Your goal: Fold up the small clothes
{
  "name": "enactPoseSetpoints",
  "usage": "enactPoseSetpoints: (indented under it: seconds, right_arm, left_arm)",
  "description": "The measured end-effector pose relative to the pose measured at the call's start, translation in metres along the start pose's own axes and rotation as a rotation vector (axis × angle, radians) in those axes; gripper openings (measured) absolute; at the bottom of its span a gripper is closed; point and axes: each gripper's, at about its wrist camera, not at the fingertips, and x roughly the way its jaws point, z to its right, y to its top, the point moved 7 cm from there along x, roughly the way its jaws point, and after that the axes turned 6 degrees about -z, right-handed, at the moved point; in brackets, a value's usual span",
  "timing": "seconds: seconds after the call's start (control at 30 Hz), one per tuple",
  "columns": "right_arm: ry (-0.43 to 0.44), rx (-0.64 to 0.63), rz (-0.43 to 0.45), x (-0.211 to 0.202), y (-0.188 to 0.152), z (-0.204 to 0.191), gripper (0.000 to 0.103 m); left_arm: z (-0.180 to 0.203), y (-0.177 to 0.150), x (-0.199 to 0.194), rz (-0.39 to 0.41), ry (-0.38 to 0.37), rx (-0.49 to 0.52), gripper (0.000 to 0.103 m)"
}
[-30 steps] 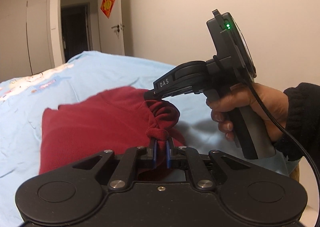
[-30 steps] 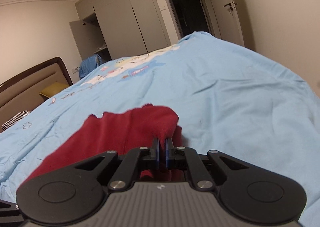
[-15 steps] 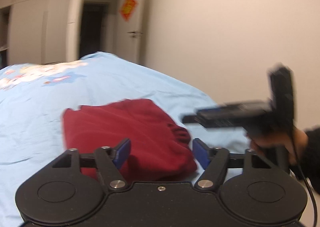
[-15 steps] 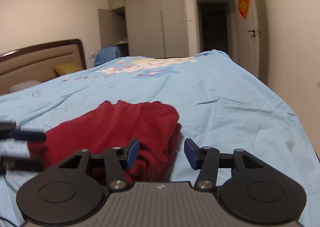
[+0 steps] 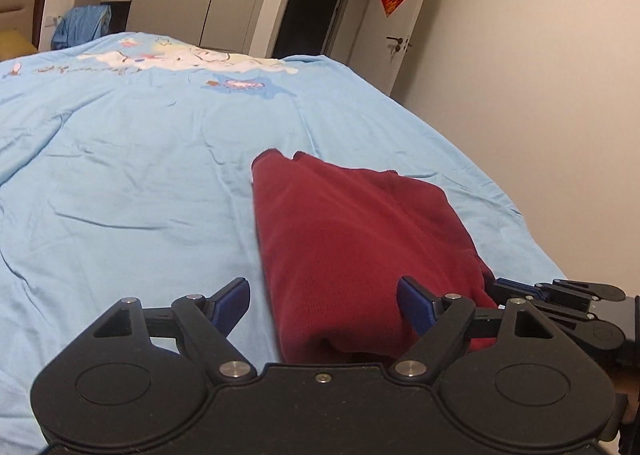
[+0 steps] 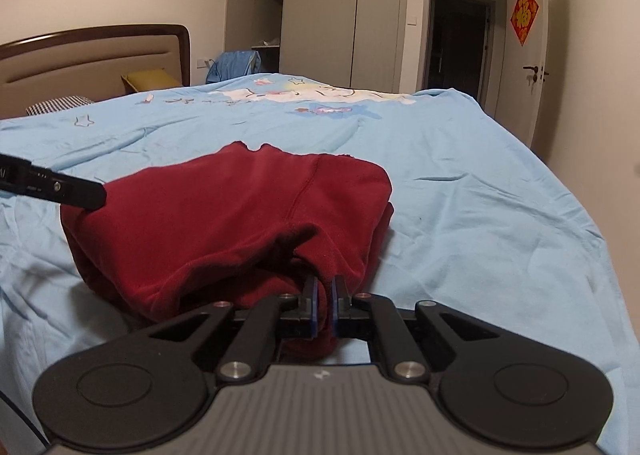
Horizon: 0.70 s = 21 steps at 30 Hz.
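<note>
From the left wrist, the left tool [image 5: 323, 303] hangs spread over the near edge of the red garment [image 5: 360, 239] on the blue bed [image 5: 120, 175]. From the right wrist, the right tool [image 6: 324, 307], spread half a second ago, now pinches the garment's near hem.

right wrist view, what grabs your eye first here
The red garment, bunched on the pale blue bedspread, stands out first. The right gripper is shut on its near edge, while the left gripper hangs open over its other end.
</note>
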Motion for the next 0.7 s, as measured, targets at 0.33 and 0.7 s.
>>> enactPoseSetpoints:
  seconds: [0.33,0.7]
  right_arm:
    - [-0.027,0.073,0.001,-0.007,-0.015,0.004,0.005]
    - [-0.025,0.166,0.002,-0.021,-0.028,0.016,0.001]
  left_arm:
    - [-0.005,-0.005,-0.001,-0.018,0.0,-0.01,0.087]
    - [-0.006,-0.005,-0.001,-0.008,0.004,-0.019,0.095]
